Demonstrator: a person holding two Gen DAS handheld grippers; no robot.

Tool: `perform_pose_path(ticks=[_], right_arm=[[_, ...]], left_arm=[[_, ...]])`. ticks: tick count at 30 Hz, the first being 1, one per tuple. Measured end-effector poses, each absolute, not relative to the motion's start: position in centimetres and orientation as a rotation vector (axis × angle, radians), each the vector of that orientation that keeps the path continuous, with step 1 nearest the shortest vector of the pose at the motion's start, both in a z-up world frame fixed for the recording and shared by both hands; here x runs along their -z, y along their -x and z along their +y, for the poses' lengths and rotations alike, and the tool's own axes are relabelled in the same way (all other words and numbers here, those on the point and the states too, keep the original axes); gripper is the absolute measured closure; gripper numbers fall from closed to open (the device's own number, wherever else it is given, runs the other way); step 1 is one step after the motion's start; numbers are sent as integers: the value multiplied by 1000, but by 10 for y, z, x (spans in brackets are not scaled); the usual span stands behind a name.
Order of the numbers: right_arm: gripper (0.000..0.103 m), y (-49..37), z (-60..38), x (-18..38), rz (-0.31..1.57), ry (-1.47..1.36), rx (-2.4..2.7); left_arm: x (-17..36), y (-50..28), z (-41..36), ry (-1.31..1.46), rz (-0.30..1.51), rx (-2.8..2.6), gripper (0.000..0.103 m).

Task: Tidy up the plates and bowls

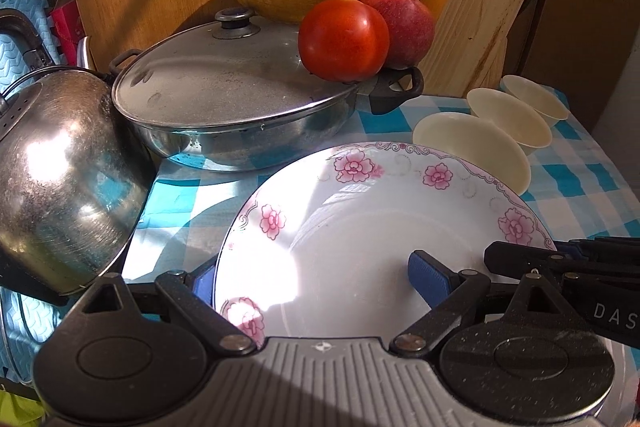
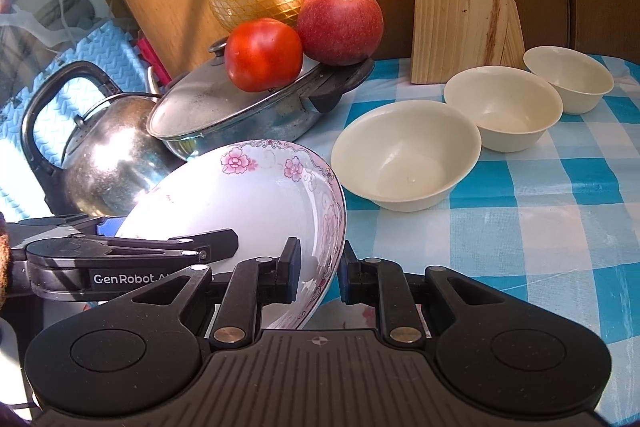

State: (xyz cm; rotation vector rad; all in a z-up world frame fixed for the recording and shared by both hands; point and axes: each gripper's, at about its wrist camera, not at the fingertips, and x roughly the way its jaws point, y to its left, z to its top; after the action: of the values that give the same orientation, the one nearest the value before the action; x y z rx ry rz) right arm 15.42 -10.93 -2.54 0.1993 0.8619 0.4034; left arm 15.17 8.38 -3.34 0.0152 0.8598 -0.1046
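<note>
Both grippers on the floral plate!
Right hand-held gripper (image 2: 318, 273) clamps the floral plate (image 2: 256, 195) rim at six o'clock; only the left view shows the left hand-held gripper (image 1: 312, 279) spread wide, straddling it. Cream bowls (image 2: 404, 155) at two o'clock on the tabletop (image 2: 540, 227).

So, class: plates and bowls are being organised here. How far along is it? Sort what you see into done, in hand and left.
Done: nothing visibly stacked; three cream bowls sit apart in a row on the checked cloth.
In hand: the floral plate is tilted, its rim pinched by the right gripper, while the left gripper straddles it with its pads wide.
Left: placing the plate and probably nesting the bowls.
</note>
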Motion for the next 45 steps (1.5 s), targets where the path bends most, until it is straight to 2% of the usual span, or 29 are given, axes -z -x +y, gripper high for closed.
perform_pose_path(ticks=[20, 45], right_arm=[[78, -108, -162, 18, 837, -215, -327], [76, -54, -197, 28, 851, -228, -232]], left_arm=[[24, -123, 31, -85, 837, 231, 16], [36, -100, -13, -160, 876, 331, 16]])
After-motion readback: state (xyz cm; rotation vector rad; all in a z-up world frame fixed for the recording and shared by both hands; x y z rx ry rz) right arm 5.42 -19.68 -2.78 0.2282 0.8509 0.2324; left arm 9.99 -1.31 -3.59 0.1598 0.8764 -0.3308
